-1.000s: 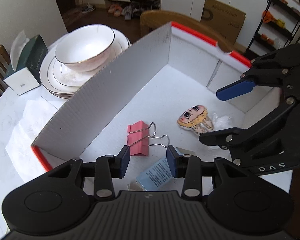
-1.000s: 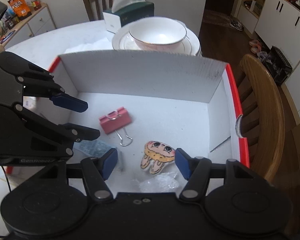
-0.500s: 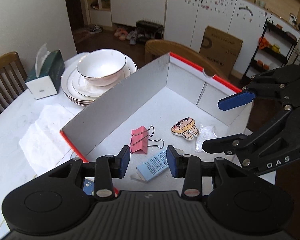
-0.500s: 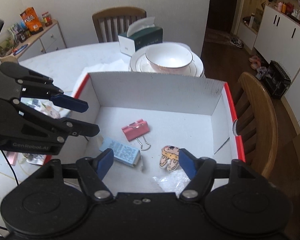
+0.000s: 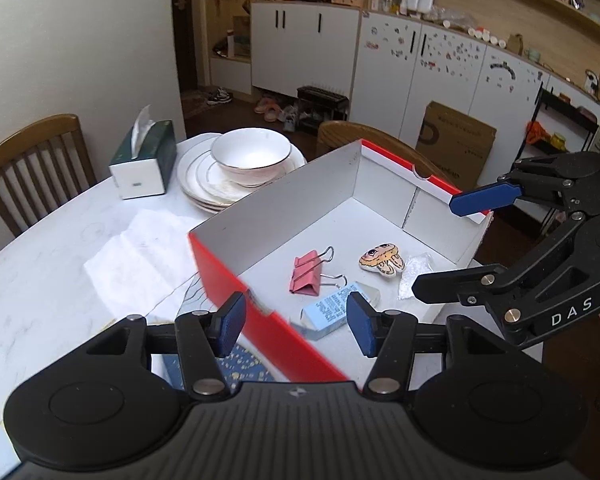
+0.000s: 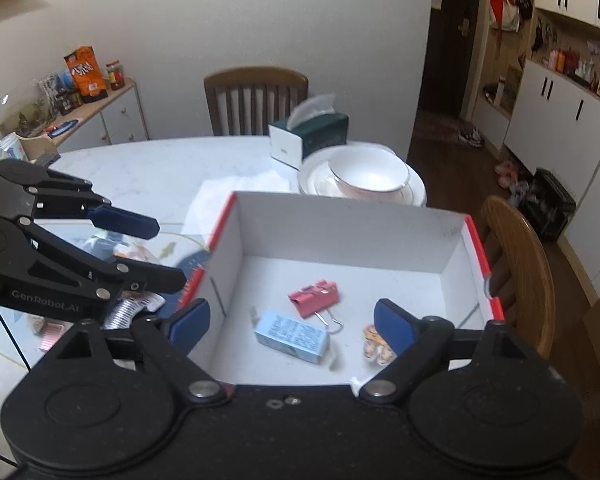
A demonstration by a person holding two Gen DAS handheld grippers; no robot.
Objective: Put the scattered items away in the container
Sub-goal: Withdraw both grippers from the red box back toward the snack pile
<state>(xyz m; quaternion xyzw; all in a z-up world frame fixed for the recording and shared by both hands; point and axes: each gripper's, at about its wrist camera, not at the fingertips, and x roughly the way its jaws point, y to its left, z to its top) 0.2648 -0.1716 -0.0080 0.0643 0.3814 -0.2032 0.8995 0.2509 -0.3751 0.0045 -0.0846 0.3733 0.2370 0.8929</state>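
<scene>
Both tongs lifted up and back from the red-and-white box [image 5: 236,276], so more of the room and counter [image 5: 60,240] came into view. The left tongs [image 5: 296,318] had just been opening, nothing between them; the blue carton [image 5: 326,314] now lay at 6 o'clock of the pink binder clip [image 5: 306,278]. The right tongs [image 6: 292,322] had likewise been opening, empty.

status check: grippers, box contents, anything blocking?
Left gripper and right gripper open, empty, jaws just widened. Box holds pink clip, blue packet, cartoon sticker. More items outside; nothing blocking.
</scene>
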